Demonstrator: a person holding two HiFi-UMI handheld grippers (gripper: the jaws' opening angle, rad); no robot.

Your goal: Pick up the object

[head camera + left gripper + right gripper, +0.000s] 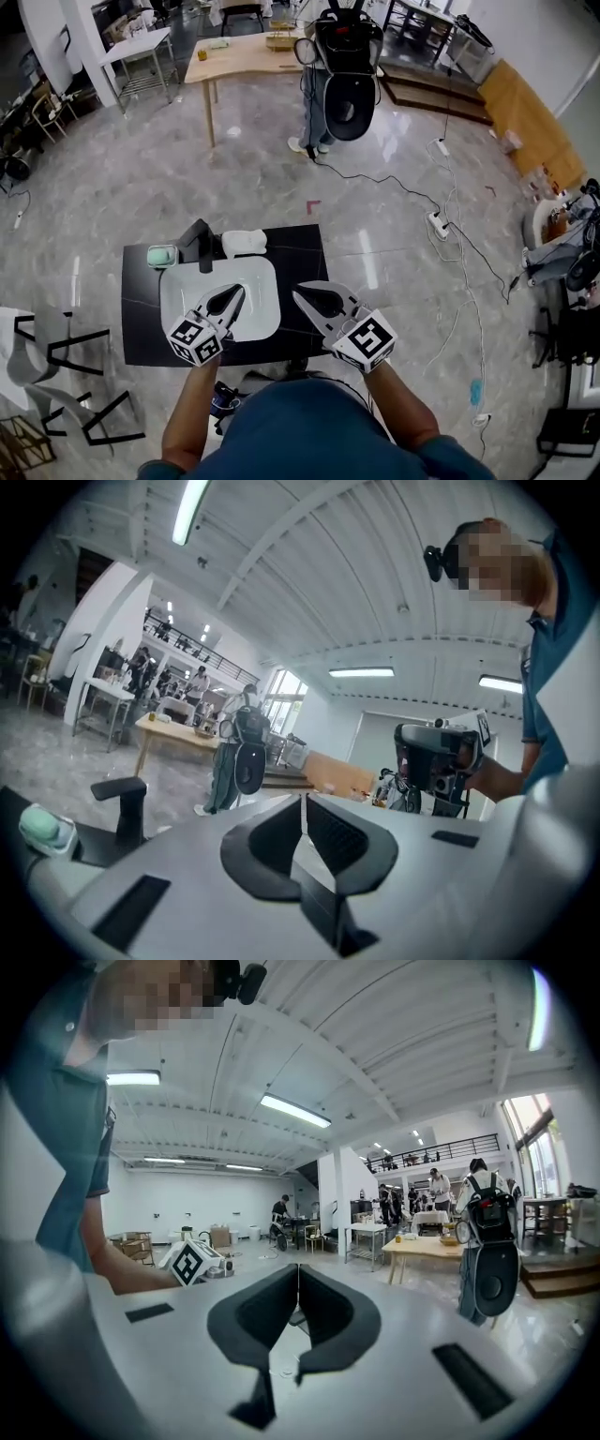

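Progress: nothing lifted yet; approach and grasp are both still to do. My left tool (234, 298) and right tool (305, 295) hang over the near side of the black table (300, 253), jaws pressed together on nothing. Likely object, as I judge it: the pale green rounded block (162, 254) at the far left corner, smooth-looking, beside a matte black upright post (200, 246). Glossy white basin (174, 281) in front; crumpled white lump (244, 242) behind it.

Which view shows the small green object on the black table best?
The head view: the green object lies whole and unobstructed on the black table, by the white tray's corner. In the left gripper view the green object sits distorted at the lower left edge. The right gripper view does not show it.
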